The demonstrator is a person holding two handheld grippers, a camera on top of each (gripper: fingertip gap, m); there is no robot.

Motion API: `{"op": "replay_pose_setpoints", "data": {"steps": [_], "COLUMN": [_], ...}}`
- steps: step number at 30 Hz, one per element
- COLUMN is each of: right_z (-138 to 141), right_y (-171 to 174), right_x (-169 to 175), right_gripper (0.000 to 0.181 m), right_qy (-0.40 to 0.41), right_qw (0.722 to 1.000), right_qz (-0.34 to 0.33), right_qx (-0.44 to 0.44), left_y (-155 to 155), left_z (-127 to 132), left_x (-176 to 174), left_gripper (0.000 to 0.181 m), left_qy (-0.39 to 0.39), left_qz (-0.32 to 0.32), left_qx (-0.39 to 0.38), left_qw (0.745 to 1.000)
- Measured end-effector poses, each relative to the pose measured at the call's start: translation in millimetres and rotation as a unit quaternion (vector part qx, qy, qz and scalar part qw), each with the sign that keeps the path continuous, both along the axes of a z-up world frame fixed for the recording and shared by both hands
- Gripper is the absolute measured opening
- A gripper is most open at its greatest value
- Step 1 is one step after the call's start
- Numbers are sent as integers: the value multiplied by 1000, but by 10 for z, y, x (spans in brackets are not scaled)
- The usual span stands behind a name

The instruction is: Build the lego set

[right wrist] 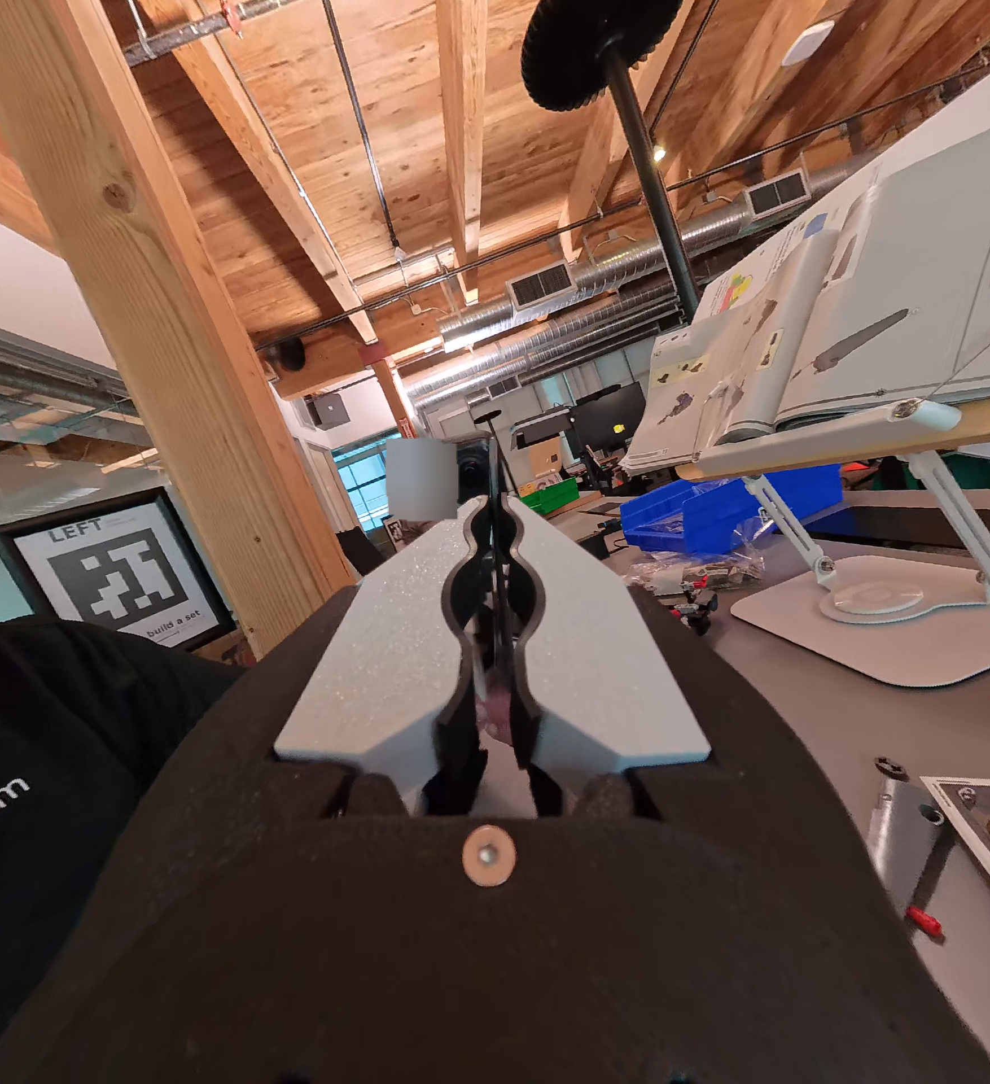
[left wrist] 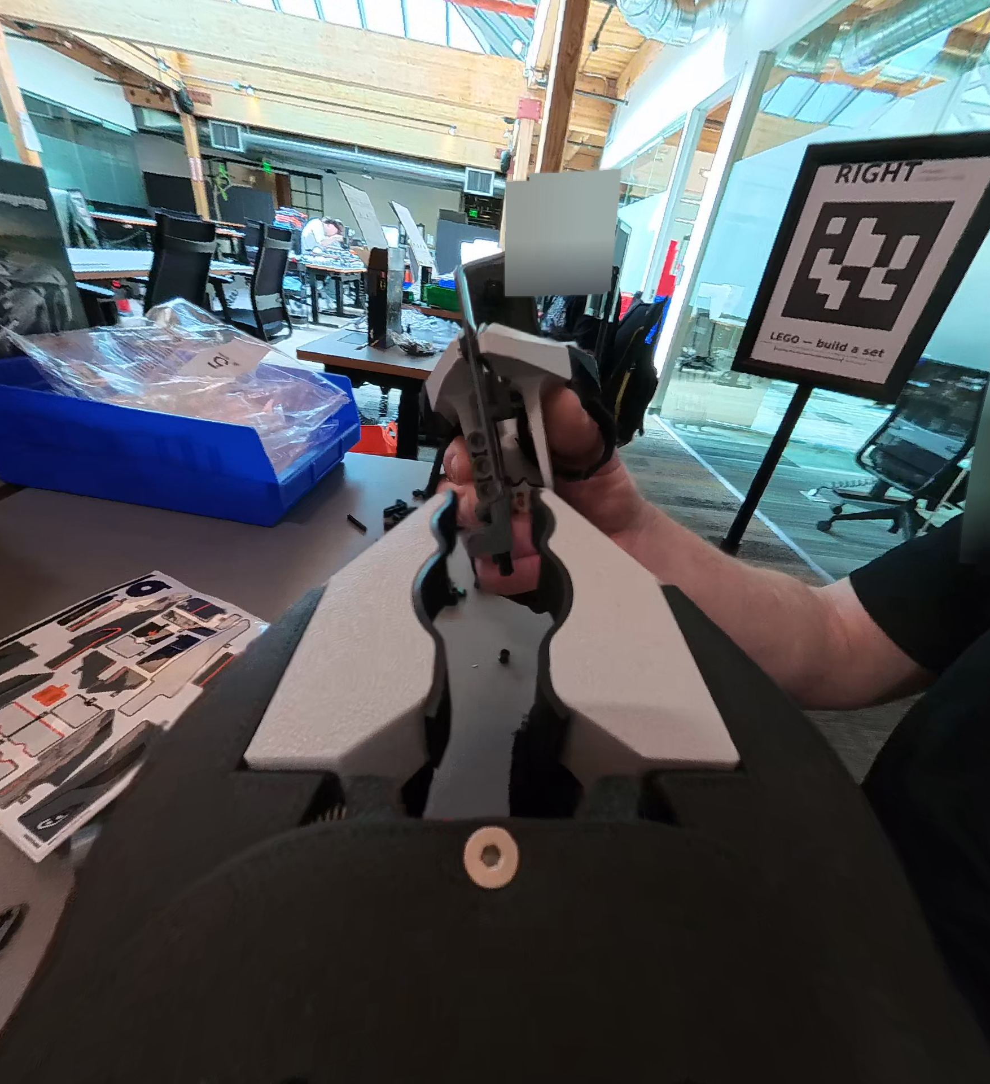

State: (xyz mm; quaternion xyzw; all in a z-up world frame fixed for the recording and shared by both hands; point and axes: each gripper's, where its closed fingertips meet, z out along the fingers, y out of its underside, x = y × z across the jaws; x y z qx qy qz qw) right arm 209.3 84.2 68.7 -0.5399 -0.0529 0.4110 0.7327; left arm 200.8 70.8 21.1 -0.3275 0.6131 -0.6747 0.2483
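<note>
My right gripper (right wrist: 495, 516) tilts up toward the ceiling, its fingers clamped on a thin grey lego beam (left wrist: 484, 463). My left gripper (left wrist: 495, 516) stands parted just below that beam, holding nothing. Left of it, a printed sticker sheet (left wrist: 79, 698) lies flat.

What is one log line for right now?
right tongs: shut on thin grey lego beam | left tongs: open, near beam | grey table: sticker sheet, blue plastic bin
</note>
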Motion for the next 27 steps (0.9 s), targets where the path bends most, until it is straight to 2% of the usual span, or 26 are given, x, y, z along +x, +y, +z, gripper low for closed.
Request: {"op": "replay_pose_setpoints", "data": {"steps": [2,4,5,7,8,27], "right_z": [-35,-70,-85,-100,-101,-6], "right_y": [9,29,36,50,54,86], "right_x": [-34,-80,-110,-170,-192,-174], "right_gripper": [0,0,0,0,0,0], "right_qy": [-8,-12,-15,-16,-17,1], "right_qw": [1000,1000,1000,1000,1000,1000], "right_qz": [2,4,7,12,12,15], "right_qx": [-4,-8,-9,-9,-8,-9], "left_y": [-14,-57,-76,-59,-40,-7], "left_z": [18,-7,-23,-40,-41,-38], "left_x": [-3,2,7,25,25,-2], "left_gripper": [33,33,29,9,7,5], "left_qy": [-9,-8,-6,-5,-5,3], "left_qz": [7,9,10,20,20,20], "left_qx": [16,33,37,36,31,41], "left_qw": [1000,999,999,999,999,999]}}
